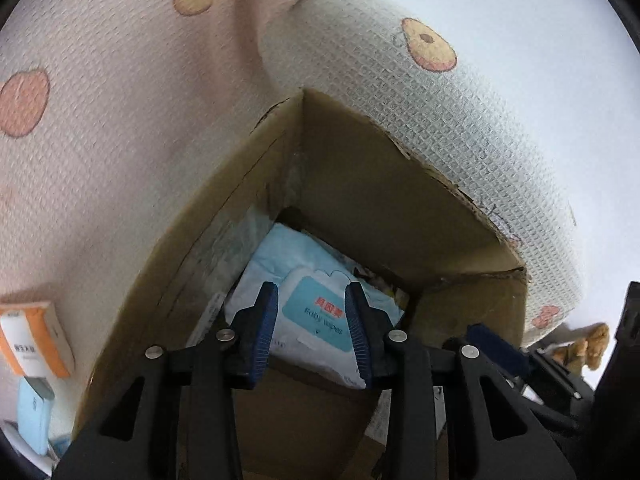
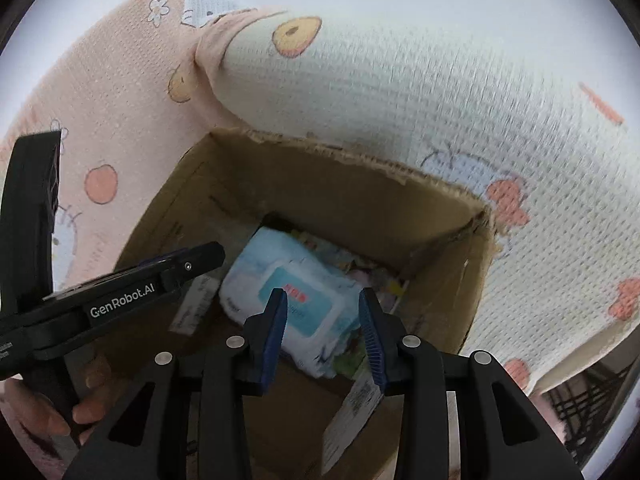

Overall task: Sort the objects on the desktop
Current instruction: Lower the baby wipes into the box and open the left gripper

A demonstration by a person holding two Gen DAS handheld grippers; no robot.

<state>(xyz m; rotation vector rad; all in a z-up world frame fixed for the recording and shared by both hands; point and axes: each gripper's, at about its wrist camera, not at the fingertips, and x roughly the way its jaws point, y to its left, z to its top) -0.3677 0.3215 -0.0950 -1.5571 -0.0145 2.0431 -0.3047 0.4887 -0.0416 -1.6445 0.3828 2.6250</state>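
A home: cartoon-print quilt point(image 2: 400, 92) over a bed, baby wipes point(image 1: 316, 316) in a cardboard box point(image 1: 360, 184).

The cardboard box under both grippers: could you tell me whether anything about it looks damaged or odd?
Yes. The cardboard box has a torn, ragged top rim along its far wall and right corner. Inside, the baby wipes pack lies askew on other items.
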